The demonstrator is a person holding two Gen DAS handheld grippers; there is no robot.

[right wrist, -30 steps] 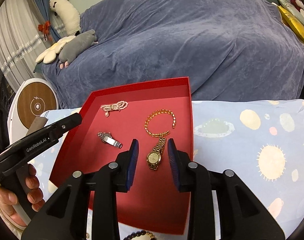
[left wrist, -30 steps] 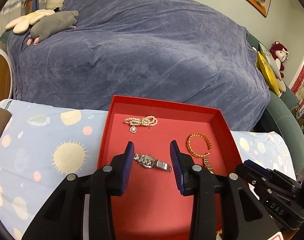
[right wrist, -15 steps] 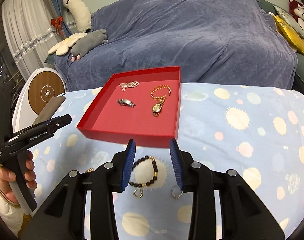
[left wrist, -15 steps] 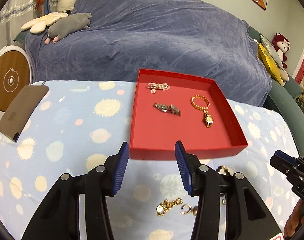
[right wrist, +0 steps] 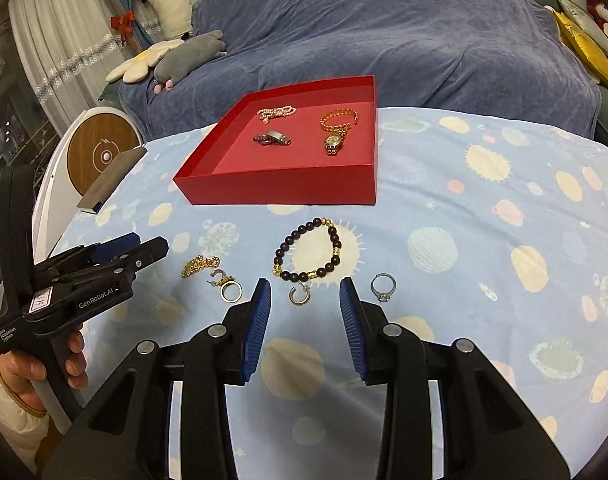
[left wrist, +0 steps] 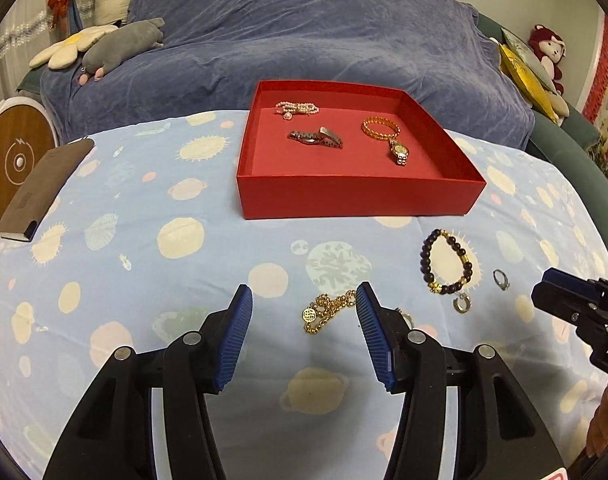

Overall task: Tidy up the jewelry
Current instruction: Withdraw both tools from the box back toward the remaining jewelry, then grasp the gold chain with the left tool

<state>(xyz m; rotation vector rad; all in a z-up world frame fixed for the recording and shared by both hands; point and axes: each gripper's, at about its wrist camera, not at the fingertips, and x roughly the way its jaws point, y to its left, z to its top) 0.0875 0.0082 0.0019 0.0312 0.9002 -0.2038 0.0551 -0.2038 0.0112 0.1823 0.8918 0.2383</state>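
Note:
A red tray (left wrist: 360,194) (right wrist: 280,190) on the patterned cloth holds a pearl bracelet (left wrist: 297,109), a silver watch (left wrist: 315,138), a gold bracelet (left wrist: 381,127) and a gold watch (left wrist: 399,153). On the cloth lie a gold chain (left wrist: 328,310) (right wrist: 200,265), a dark bead bracelet (left wrist: 446,262) (right wrist: 309,250), a hoop earring (right wrist: 300,295), a gold ring (right wrist: 231,291) and a silver ring (right wrist: 382,286). My left gripper (left wrist: 302,320) is open with the gold chain between its fingers. My right gripper (right wrist: 305,308) is open around the hoop earring.
A brown notebook (left wrist: 44,190) lies at the table's left edge. A blue-covered sofa (left wrist: 304,40) with plush toys (left wrist: 120,46) stands behind the table. A round white and wood device (right wrist: 100,152) stands at the left.
Both grippers have pulled back from over the tray toward the near side of the table. The loose jewelry on the cloth has come into view between their fingers.

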